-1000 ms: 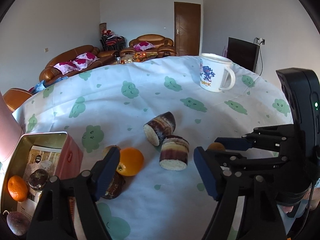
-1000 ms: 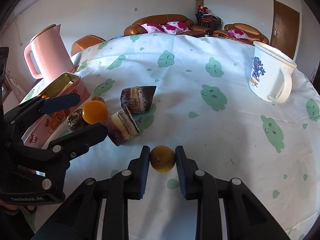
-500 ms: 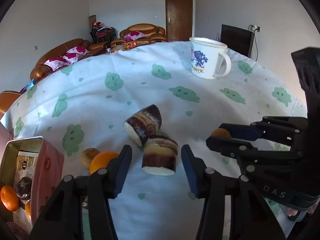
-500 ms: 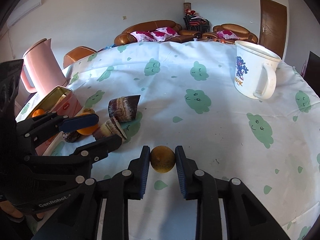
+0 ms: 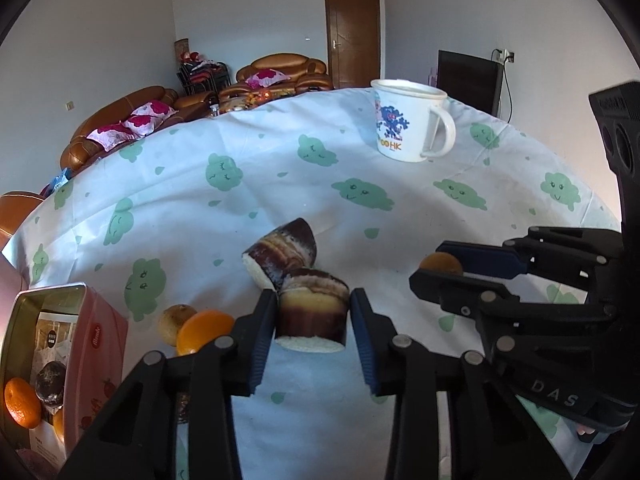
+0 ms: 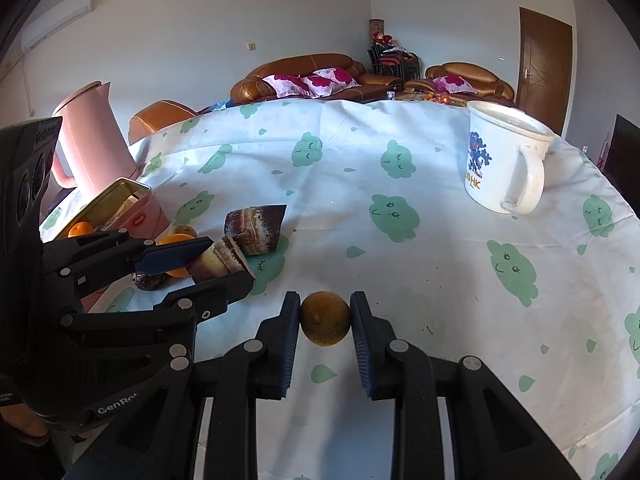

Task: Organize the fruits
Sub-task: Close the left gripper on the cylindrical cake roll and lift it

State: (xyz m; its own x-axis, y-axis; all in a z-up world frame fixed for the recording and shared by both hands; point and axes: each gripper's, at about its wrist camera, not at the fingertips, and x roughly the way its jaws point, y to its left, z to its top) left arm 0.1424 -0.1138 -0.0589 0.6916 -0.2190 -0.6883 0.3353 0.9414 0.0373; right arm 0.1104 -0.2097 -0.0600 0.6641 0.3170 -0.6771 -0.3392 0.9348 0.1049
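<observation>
- A living room with brown sofas and a wooden door is seen behind a desk covered by a white cloth printed with green clouds.
- The left claw is closing around a short, dark-skinned sugarcane piece, which stands between its blue pads.
- A second sugarcane piece is lying just beyond the first.
- The right claw is clamped on a dull yellow-brown citrus fruit.
- To the left of the left claw, an orange and a paler fruit are found beside an open pink tin in which more fruit is held.
- A white mug is placed well beyond the right claw, and a pink kettle is seen far to its left.
</observation>
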